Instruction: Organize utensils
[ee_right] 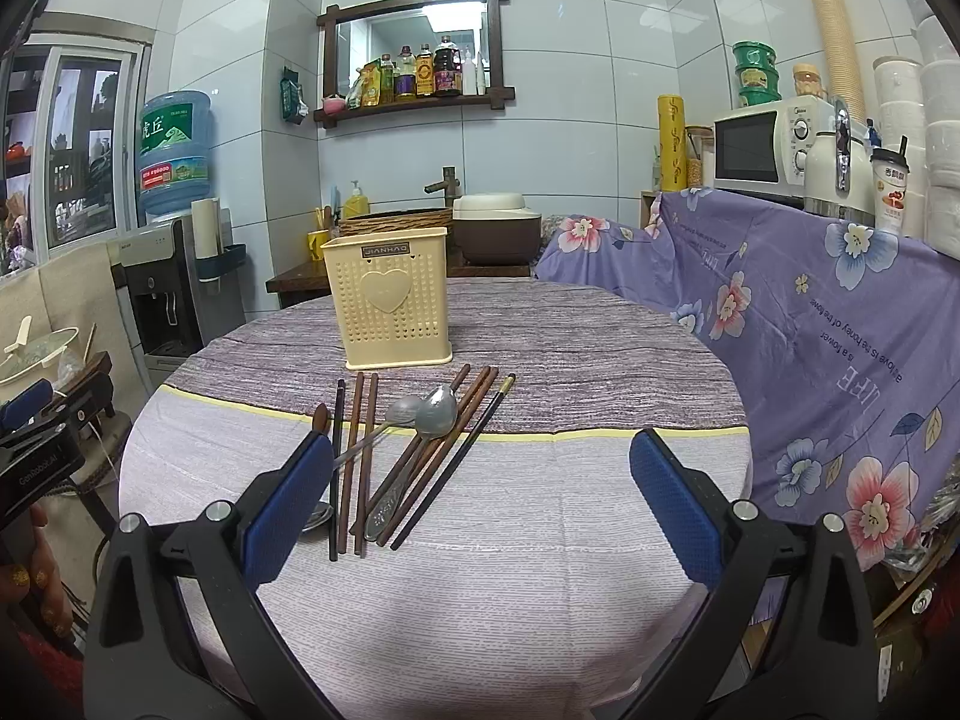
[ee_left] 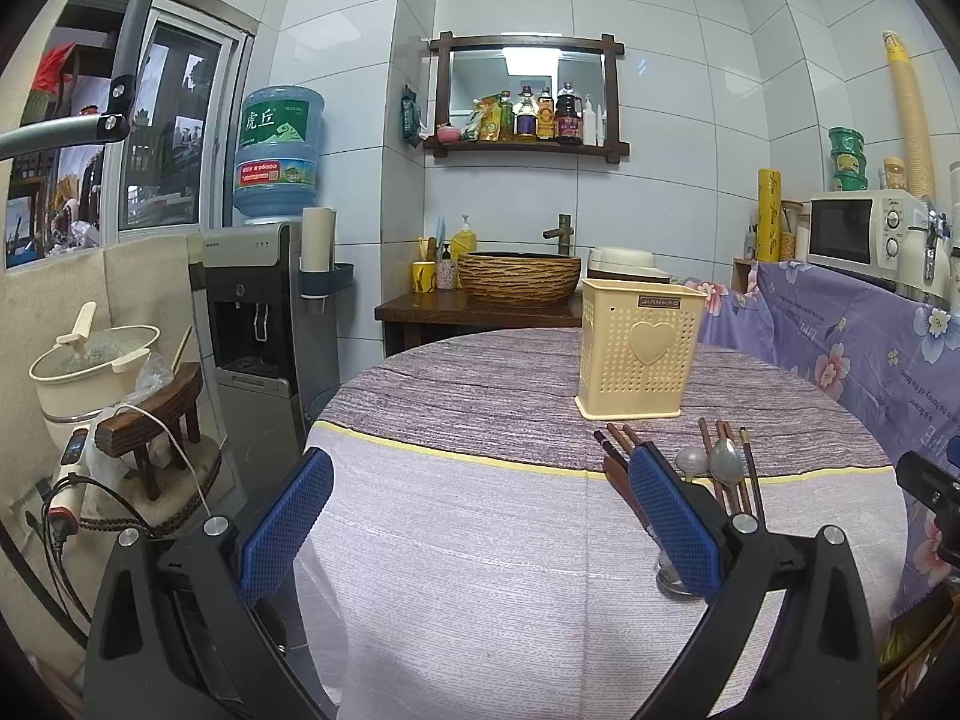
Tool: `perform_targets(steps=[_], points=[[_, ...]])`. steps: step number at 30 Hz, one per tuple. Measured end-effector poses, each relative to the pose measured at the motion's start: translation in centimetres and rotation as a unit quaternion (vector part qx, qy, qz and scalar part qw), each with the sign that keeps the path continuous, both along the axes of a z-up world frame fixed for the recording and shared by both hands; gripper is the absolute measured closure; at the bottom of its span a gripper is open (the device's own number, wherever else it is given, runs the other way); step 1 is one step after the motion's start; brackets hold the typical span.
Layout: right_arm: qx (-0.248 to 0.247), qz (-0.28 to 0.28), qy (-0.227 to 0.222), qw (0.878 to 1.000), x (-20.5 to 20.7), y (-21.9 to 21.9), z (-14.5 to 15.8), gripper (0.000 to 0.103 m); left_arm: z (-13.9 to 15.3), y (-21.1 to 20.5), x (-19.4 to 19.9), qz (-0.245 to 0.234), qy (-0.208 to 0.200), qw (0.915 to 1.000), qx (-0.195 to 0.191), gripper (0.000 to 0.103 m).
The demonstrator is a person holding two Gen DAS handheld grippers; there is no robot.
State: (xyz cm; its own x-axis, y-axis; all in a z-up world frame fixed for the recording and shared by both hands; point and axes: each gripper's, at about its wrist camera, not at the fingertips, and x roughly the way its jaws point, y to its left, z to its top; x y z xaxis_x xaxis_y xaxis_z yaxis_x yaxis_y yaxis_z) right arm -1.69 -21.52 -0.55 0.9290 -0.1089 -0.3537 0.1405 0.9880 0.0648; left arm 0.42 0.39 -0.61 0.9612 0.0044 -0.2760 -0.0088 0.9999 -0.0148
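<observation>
Right wrist view: nothing picked up, utensils all loose on the table

Nearest up, the right gripper (ee_right: 480, 498) has its blue pads spread wide with nothing between them, and the left gripper (ee_left: 480, 516) is gaping empty too. Just ahead lies the pile: brown wooden chopsticks (ee_right: 360, 456), a thin black chopstick with a gold tip (ee_right: 456, 462) and two grey metal spoons (ee_right: 429, 417), fanned out and overlapping on the round table's pale lilac striped cloth (ee_right: 510, 570). My guess is they're all light and stiff, but the spoons look slick and the sticks will probably roll, so I'd pinch mid-shaft, and take a spoon by its handle. The cloth looks soft, so it may bunch under a pad. Behind the pile stands the cream perforated plastic utensil holder with a heart (ee_right: 387, 306), upright, seemingly empty. Farther back: a woven basin sink (ee_left: 519, 277), a white microwave (ee_right: 759, 147), white tiled walls.
</observation>
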Motion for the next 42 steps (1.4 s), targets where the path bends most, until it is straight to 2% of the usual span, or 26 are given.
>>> perform_targets(steps=[42], points=[[0.001,0.0,0.001,1.0,0.04,-0.07,-0.05,0.005,0.19,-0.29,0.11,-0.002,0.002,1.0,0.005,0.005]])
